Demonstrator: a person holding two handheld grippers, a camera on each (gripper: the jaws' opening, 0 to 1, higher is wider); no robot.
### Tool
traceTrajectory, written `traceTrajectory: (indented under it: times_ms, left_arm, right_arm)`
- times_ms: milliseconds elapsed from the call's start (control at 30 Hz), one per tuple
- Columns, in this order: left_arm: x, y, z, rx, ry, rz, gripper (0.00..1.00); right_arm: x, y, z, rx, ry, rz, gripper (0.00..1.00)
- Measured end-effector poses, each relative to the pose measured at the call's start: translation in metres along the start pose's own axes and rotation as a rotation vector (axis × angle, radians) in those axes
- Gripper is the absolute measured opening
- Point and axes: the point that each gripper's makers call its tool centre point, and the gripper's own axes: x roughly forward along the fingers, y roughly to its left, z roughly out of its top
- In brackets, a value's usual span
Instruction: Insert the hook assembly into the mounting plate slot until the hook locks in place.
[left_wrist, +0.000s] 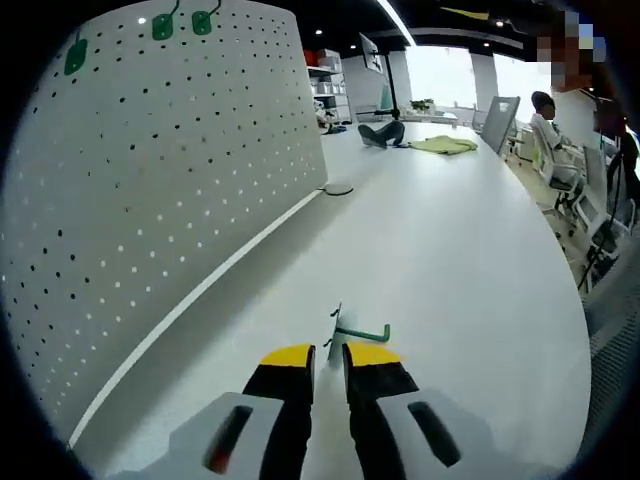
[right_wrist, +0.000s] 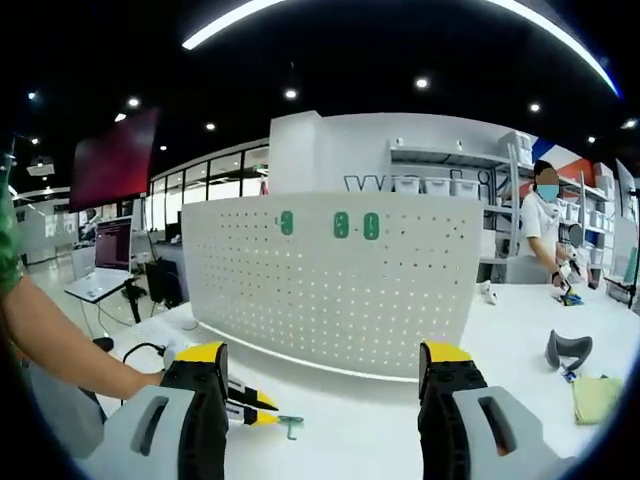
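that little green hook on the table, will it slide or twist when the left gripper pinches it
Probably light: the green hook is thin bent wire lying flat on the smooth white table, so it may skate. The left gripper has its jaws nearly together at one end, so it could pivot.

A long white table (left_wrist: 450, 260) runs toward bright windows (left_wrist: 440, 72), shelving (right_wrist: 440, 170) behind, ceiling spotlights (right_wrist: 290, 94) above.

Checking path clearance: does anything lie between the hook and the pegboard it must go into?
Nothing visible does. The green hook sits at the left gripper tips; bare white table runs to the pegboard.
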Motion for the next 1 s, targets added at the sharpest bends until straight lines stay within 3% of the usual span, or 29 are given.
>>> traceTrajectory:
  times_ms: [200, 500, 1000]
  left_arm:
    - [0.003, -0.001, -0.002, 0.014, 0.014, 0.005, 0.08]
    - [0.01, -0.002, 0.017, 0.065, -0.001, 0.005, 0.08]
    - [0.03, -0.01, 0.018, 0.097, 0.061, -0.012, 0.03]
  right_arm:
    - [0.004, -0.001, 0.0, 0.003, 0.0, 0.005, 0.79]
    - [0.006, 0.0, -0.003, 0.008, 0.003, 0.011, 0.79]
    - [-0.001, -0.015, -0.009, 0.022, 0.007, -0.023, 0.78]
